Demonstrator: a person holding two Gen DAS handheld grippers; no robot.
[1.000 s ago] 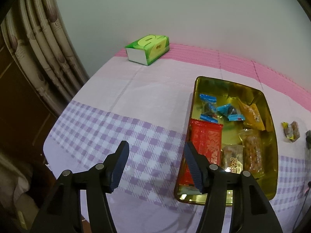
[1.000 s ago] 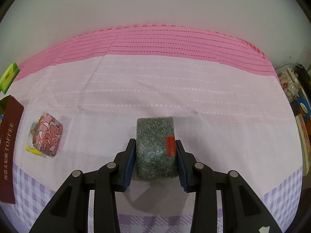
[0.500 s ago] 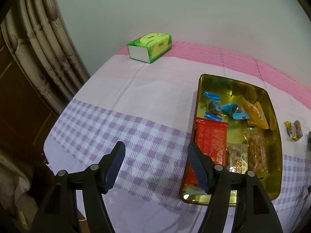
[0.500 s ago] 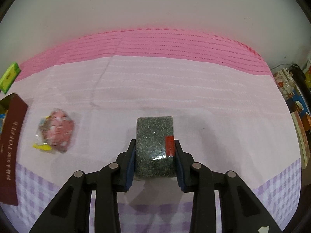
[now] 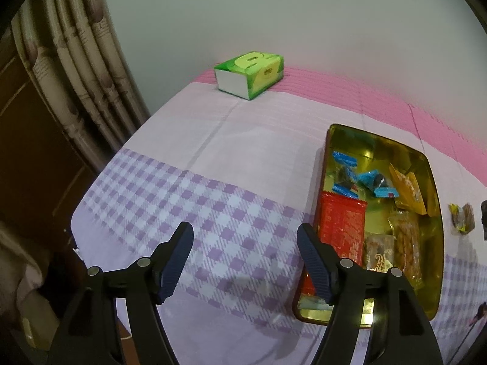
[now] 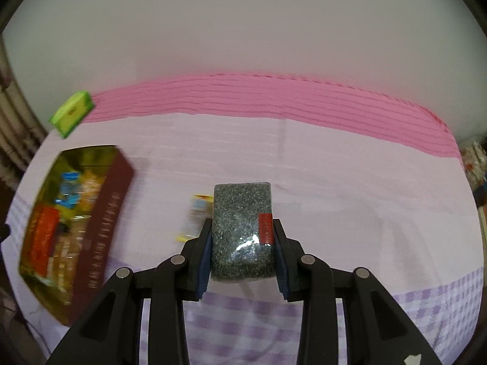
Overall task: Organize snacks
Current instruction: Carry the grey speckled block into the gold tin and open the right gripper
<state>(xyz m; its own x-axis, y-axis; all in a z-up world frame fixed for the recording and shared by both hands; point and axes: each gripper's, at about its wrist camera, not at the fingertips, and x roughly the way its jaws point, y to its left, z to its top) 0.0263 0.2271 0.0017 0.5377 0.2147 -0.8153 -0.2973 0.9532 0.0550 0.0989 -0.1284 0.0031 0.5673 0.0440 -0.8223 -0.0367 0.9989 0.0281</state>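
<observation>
Since the earlier frame, the right claw has carried its speckled dark snack block leftward, bringing the gold tin well into its view; the left claw has widened and its jaws are opening, with nothing between them.

Handling: the block is film-wrapped and glossy, so likely slick; it looks dense, firm and light, possibly crumbly under hard pressure. Its long flat sides give the soundest hold, which is where the pads sit now.

Right claw: narrowly set, both pads pressing the block's sides, the block clear of the worktop. A small wrapped sweet lies just behind it on the cloth.

Left claw: empty, hovering over the checked cloth just beside the tin, touching nothing.
</observation>
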